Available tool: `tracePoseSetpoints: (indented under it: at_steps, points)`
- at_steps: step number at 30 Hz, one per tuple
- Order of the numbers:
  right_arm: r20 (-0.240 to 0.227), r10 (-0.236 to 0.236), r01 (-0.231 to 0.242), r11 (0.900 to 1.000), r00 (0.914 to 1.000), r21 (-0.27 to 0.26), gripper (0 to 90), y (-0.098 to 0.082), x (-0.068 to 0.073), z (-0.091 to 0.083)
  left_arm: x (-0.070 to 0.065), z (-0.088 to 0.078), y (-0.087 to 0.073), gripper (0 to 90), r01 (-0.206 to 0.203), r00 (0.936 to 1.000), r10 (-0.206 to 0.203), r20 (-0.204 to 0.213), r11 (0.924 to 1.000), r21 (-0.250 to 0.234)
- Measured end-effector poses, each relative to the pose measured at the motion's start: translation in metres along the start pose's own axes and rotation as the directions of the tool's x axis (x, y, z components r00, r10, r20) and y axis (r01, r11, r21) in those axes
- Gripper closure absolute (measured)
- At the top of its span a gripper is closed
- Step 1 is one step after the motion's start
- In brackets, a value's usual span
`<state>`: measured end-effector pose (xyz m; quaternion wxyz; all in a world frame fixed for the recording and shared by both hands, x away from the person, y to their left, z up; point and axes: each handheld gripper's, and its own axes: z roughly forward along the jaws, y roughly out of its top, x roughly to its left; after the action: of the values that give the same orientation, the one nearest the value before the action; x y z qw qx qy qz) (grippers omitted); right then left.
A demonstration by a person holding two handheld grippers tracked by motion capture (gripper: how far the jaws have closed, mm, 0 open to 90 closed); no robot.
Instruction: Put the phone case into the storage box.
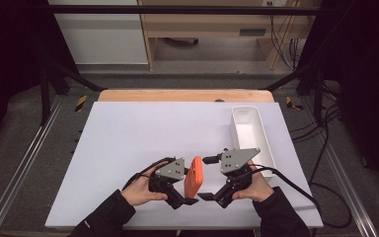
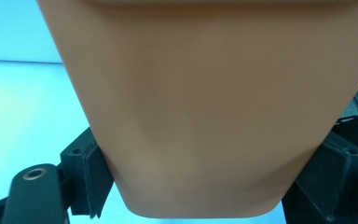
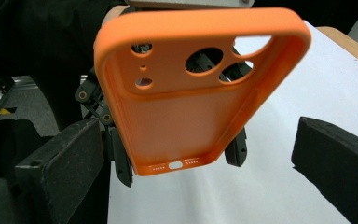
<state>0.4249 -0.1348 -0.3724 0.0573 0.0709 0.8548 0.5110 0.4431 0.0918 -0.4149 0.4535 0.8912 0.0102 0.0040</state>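
Observation:
An orange phone case point(image 1: 195, 175) stands on edge above the white table top point(image 1: 128, 138), near its front. My left gripper point(image 1: 188, 182) is shut on the phone case: in the left gripper view the case's smooth back point(image 2: 209, 107) sits between the pads point(image 2: 95, 179), which press on its two sides. In the right gripper view the case's hollow inside point(image 3: 182, 107) faces me, camera cutouts at the top. My right gripper point(image 1: 207, 177) stands open just right of the case, its jaws spread wide and clear of it point(image 3: 196, 140).
A long white bin point(image 1: 249, 131) lies at the table's right side, just beyond my right hand. A wooden edge point(image 1: 185, 95) runs along the back. Black frame posts and cables flank the table.

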Motion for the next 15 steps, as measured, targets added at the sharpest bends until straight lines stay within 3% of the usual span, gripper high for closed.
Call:
tracePoseSetpoints:
  at_steps: [15]
  points:
    - [-0.038,-0.003,0.003,1.000,0.9993,0.001,5.4,-0.0016,0.0010,0.0075,-0.0044,0.0099,0.0028,15.6,-0.022,0.9994,0.022,0.025,0.9997,0.012]
